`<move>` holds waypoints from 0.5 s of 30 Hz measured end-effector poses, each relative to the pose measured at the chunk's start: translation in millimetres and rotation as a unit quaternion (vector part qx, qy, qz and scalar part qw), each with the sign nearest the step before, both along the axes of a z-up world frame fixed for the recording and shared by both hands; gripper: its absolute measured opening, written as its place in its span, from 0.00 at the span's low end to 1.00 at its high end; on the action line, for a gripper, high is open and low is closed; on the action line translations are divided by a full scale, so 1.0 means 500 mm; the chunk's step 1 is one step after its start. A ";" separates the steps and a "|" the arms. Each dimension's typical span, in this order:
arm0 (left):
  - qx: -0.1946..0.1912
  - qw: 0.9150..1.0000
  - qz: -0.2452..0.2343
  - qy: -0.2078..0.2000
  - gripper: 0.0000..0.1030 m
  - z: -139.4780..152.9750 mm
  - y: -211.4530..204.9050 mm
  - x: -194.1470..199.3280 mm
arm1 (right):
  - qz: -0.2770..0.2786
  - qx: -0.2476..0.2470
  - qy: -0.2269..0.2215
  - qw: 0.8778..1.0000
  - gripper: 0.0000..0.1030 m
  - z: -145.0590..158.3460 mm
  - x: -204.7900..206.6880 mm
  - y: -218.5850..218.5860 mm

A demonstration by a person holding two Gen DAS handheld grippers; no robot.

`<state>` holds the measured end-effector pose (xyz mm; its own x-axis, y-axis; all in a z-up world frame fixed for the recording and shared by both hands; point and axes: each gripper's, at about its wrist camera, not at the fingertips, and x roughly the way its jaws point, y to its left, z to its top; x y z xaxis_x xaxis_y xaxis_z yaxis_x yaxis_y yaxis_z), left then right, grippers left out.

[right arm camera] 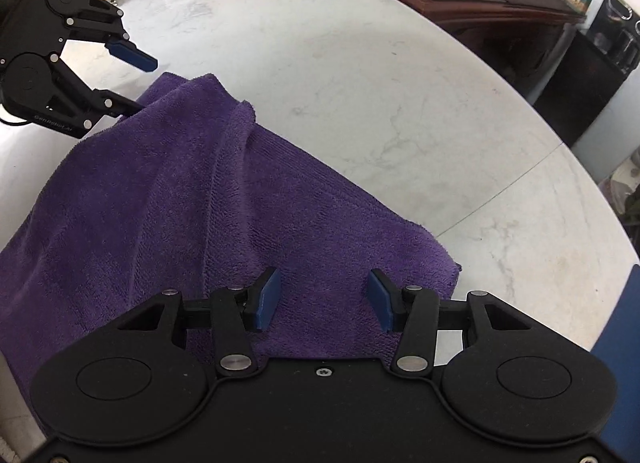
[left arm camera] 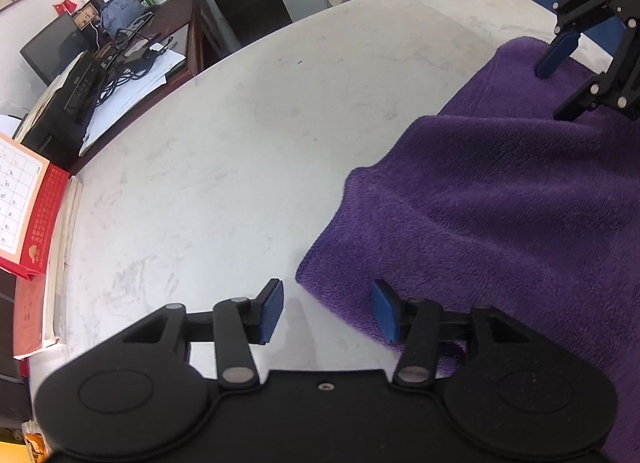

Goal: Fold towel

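White table point(left arm camera: 240, 151), both tools angled down

The towel point(right arm camera: 168, 191) lies on the surface point(right arm camera: 380, 95), part of it folded over itself. The left gripper point(left arm camera: 327, 311) hangs over one towel corner, one finger above bare surface, the other above cloth. The right gripper point(right arm camera: 324, 299) hangs over the towel near another corner. A calendar point(left arm camera: 24, 215) stands at the surface's edge on stacked books point(left arm camera: 60, 263).
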<state>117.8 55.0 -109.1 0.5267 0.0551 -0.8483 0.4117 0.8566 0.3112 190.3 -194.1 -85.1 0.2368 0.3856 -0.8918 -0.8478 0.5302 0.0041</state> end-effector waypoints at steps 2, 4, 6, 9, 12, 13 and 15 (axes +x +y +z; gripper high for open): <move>-0.001 1.000 0.000 0.002 0.50 0.000 0.004 0.003 | 0.001 0.000 0.006 1.000 0.46 -0.001 0.008 -0.008; -0.001 1.000 -0.001 0.004 0.50 0.001 0.012 0.003 | 0.000 -0.001 0.009 1.000 0.46 -0.001 0.018 -0.017; 0.002 1.000 -0.003 0.004 0.50 0.001 0.017 0.002 | 0.001 -0.003 0.010 1.000 0.46 -0.002 0.023 -0.020; 0.003 1.000 -0.004 0.006 0.50 0.002 0.027 0.004 | 0.001 -0.006 0.009 1.000 0.51 -0.003 0.028 -0.022; 0.005 1.000 -0.006 0.007 0.51 0.002 0.030 0.004 | -0.017 0.003 0.017 1.000 0.52 0.002 0.037 -0.026; 0.008 1.000 -0.007 0.007 0.51 0.002 0.030 0.003 | -0.027 0.011 0.022 0.999 0.52 0.006 0.041 -0.028; 0.013 1.000 -0.009 0.006 0.51 0.001 0.029 0.001 | -0.051 0.027 0.029 0.998 0.52 0.015 0.048 -0.034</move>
